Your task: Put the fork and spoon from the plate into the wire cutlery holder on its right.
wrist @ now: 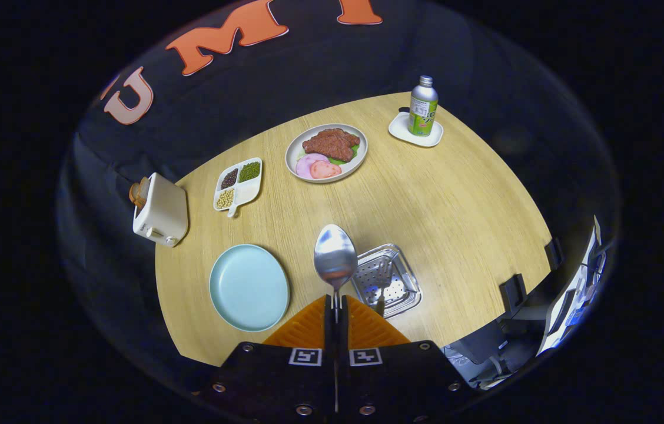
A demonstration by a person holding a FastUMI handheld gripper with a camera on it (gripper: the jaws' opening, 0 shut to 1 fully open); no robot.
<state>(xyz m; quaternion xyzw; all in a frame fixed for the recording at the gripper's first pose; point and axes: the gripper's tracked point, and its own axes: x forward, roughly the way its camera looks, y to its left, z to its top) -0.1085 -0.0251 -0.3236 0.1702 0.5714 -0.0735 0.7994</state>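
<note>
Claw [336, 309]: black housing, two square fiducial markers, silver screws.

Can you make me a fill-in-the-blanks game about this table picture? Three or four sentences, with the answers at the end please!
1. The gripper has its jaws shut on the handle of a ____.
2. The light blue plate has ____ on it.
3. The cutlery holder already has a ____ lying in it.
4. The bottle stands on a small white ____.

Missing words: spoon; nothing; fork; tray.
</note>
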